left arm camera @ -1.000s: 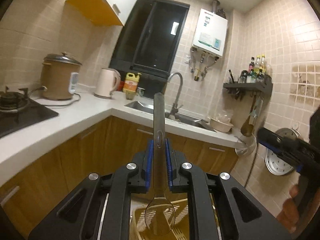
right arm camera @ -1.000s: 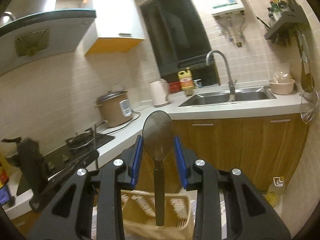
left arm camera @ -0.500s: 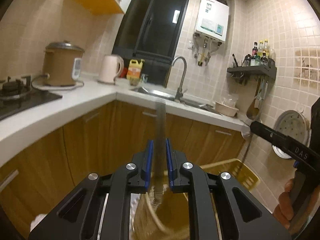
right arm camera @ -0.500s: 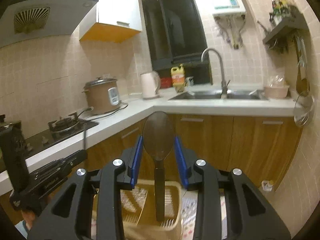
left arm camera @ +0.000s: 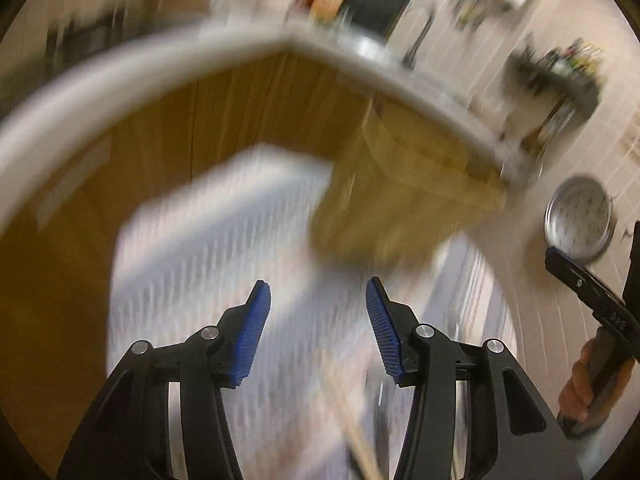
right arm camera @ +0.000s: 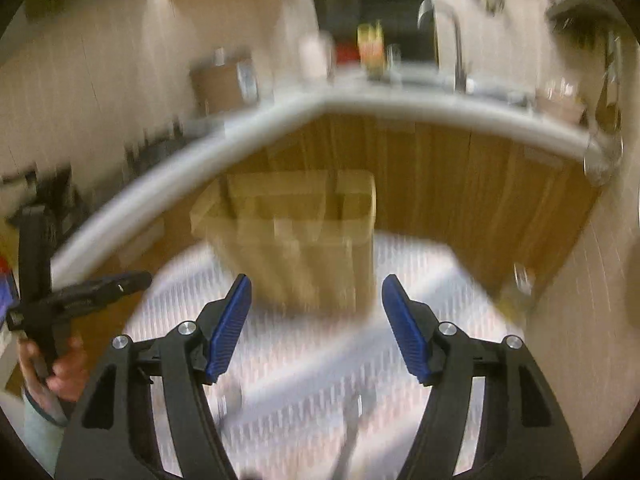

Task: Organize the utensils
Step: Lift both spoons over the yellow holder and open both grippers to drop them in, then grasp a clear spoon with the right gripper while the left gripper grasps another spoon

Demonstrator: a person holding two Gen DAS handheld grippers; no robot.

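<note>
Both views are blurred by motion. My left gripper is open and empty above a white patterned cloth. A yellow utensil basket stands ahead and to its right. A pale stick-like utensil lies low between the left fingers. My right gripper is open and empty, with the yellow basket straight ahead on the cloth. A grey utensil lies on the cloth below. Each gripper shows in the other view, the right one in the left wrist view, the left one in the right wrist view.
A white countertop with wooden cabinet doors wraps behind the cloth. A sink tap, a kettle and a rice cooker stand on it. A round metal lid hangs on the tiled right wall.
Both grippers have opened and let go of their spoons, which are gone from the jaws. Both cameras have tilted down towards the cloth and basket.
</note>
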